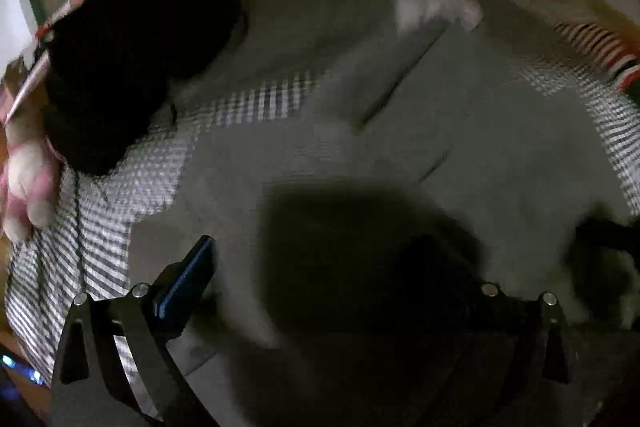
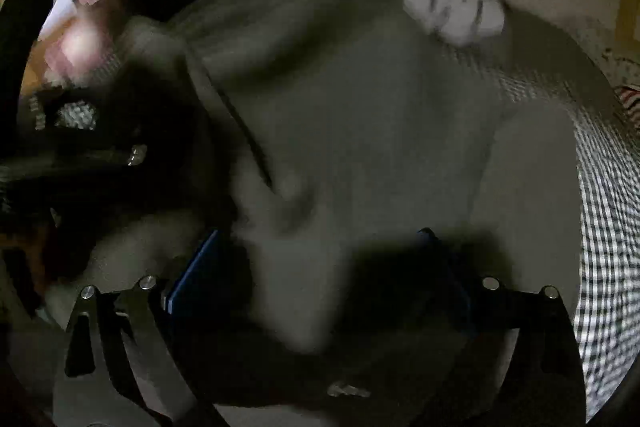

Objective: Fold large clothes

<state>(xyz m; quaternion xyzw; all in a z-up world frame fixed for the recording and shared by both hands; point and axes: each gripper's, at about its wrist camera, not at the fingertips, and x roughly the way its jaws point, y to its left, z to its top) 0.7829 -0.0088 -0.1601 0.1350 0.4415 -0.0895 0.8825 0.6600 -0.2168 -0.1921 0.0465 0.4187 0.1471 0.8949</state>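
Grey sweatshirt (image 1: pixel 320 155) sprawls soft and floppy on the checked cloth (image 1: pixel 100 227); we judge its edges best for pinching, right gripper (image 2: pixel 320 279) spread apart, left gripper (image 1: pixel 320 287) unclear.

No readable text can be made out anywhere; a small pale mark on the grey garment (image 2: pixel 348 391) is too blurred to be read.

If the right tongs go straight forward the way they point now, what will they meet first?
Most likely the gray garment itself: it fills the view just ahead of the right tongs, which stand open. The blur makes depth uncertain, but nothing else shows in between.
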